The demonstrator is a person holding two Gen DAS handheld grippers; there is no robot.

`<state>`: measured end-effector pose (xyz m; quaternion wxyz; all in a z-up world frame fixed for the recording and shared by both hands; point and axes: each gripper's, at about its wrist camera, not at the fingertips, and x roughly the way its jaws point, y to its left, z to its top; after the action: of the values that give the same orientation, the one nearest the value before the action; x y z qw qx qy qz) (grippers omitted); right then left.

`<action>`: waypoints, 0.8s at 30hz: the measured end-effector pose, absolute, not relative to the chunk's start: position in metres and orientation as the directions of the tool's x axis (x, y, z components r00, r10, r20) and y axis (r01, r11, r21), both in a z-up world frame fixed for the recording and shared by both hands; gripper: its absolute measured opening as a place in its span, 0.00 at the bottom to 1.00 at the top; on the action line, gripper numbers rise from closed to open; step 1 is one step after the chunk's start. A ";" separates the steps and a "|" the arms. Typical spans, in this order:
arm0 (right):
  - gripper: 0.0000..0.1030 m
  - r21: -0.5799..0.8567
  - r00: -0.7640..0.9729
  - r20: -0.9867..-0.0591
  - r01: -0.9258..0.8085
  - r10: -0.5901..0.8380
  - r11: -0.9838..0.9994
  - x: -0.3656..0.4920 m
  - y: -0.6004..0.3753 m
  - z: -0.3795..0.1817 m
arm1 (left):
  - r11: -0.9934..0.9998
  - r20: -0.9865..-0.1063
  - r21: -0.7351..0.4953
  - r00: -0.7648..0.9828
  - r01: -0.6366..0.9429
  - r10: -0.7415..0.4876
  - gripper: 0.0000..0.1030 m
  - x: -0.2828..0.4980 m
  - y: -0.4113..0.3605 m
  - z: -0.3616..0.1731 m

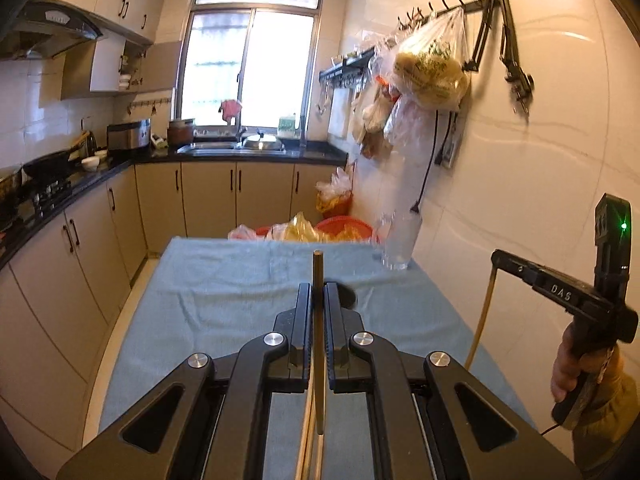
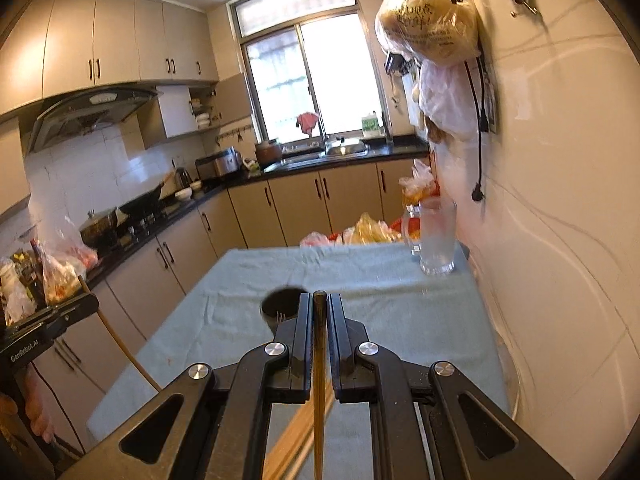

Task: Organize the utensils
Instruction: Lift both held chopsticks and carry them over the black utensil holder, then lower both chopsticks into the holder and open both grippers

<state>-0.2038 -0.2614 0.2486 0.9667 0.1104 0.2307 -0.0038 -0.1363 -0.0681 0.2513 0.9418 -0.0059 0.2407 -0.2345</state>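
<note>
A chopstick (image 1: 318,344) is clamped upright in the left tool (image 1: 319,292), and a darker chopstick (image 2: 319,380) in the right tool (image 2: 319,304). More chopsticks (image 2: 298,436) are seen below on the cloth-covered desk (image 2: 380,312), with a dark cup (image 2: 280,308) just beyond and a glass mug (image 2: 436,236) at the far corner.

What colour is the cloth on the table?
Light blue-grey cloth, plain with no pattern; it shows best in the right wrist view.
</note>
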 end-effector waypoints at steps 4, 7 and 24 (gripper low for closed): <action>0.07 0.243 0.924 -0.379 0.043 0.054 0.969 -0.174 -0.262 0.272 | 0.888 -0.409 -0.134 0.792 0.440 -0.454 0.05 -0.104 -0.083 0.280; 0.07 0.278 0.950 -0.307 0.028 0.061 0.960 -0.151 -0.263 0.290 | 0.886 -0.376 -0.151 0.804 0.437 -0.461 0.05 -0.078 -0.096 0.298; 0.07 0.369 0.943 -0.330 0.088 0.041 0.925 -0.019 -0.272 0.237 | 0.906 -0.547 -0.189 0.726 0.378 -0.417 0.05 0.066 -0.167 0.213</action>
<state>-0.0187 -0.2721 0.2372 0.9666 0.1929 0.1683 -0.0122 0.0662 -0.1671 0.2126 0.9284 -0.0322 0.3019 -0.2141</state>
